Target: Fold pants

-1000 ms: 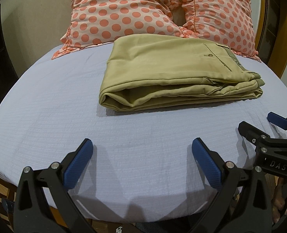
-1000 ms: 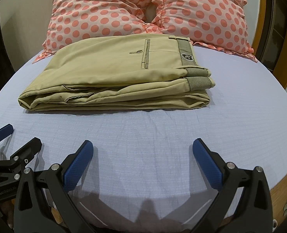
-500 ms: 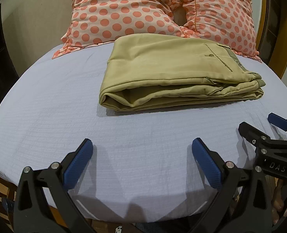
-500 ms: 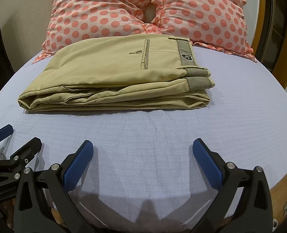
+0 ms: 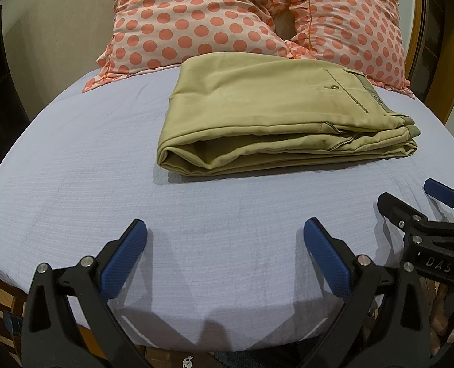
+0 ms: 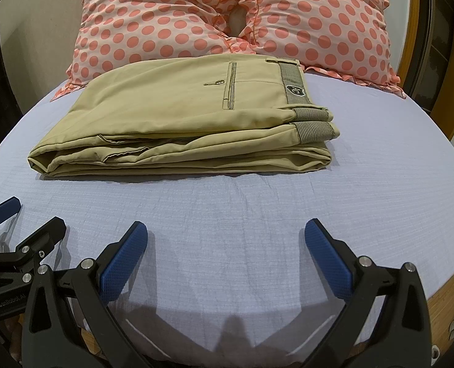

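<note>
Left wrist view: left gripper (image 5: 225, 239) jaws spread apart, holding nothing, above pale lavender bedsheet (image 5: 73, 168); folded khaki cotton pants (image 5: 273, 125) lie ahead, well apart, before 2 pink polka-dot pillows (image 5: 196, 21); right gripper (image 5: 411, 202) beside | Right wrist view: right gripper (image 6: 227, 239) jaws apart, holding nothing; pants (image 6: 180, 116) lie mid-bed, waistband rightward.

Folded pants (image 6: 177, 116) on bed (image 6: 257, 214), w/ pillows (image 6: 227, 15) behind.
</note>
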Action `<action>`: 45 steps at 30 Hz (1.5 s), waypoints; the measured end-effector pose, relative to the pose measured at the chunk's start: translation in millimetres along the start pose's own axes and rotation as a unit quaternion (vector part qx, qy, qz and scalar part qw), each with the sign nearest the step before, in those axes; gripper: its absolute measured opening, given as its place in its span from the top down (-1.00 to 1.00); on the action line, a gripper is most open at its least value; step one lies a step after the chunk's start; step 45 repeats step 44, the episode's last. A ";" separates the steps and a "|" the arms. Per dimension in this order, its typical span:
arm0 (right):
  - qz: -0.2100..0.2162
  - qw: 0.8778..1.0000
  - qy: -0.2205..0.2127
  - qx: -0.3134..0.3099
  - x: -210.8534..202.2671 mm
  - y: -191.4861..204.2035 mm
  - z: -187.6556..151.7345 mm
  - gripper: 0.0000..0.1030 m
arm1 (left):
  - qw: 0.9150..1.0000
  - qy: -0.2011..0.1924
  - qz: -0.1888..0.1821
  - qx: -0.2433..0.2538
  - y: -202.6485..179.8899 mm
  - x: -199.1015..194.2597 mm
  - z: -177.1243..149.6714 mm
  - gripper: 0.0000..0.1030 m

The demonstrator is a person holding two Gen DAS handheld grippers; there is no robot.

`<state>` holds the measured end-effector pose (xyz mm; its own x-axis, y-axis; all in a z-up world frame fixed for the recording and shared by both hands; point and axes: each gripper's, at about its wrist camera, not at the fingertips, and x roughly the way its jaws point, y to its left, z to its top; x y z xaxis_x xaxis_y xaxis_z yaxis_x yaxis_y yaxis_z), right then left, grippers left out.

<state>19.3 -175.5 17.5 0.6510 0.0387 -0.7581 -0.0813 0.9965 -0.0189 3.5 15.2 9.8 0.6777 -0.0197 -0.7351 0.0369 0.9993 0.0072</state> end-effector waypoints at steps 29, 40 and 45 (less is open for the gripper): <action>0.000 1.000 -0.002 0.000 0.4 -0.7 0.7 -0.97 | 1.000 0.015 0.000 -0.002 0.6 5.5 1.3 -0.97; 0.000 1.000 -0.003 0.000 0.6 -0.6 1.0 -0.97 | 1.000 0.018 0.002 -0.004 3.3 7.8 4.6 -0.97; 0.000 1.000 -0.003 0.001 0.6 -2.0 2.5 -0.97 | 1.000 0.017 0.000 -0.002 5.4 8.5 5.5 -0.97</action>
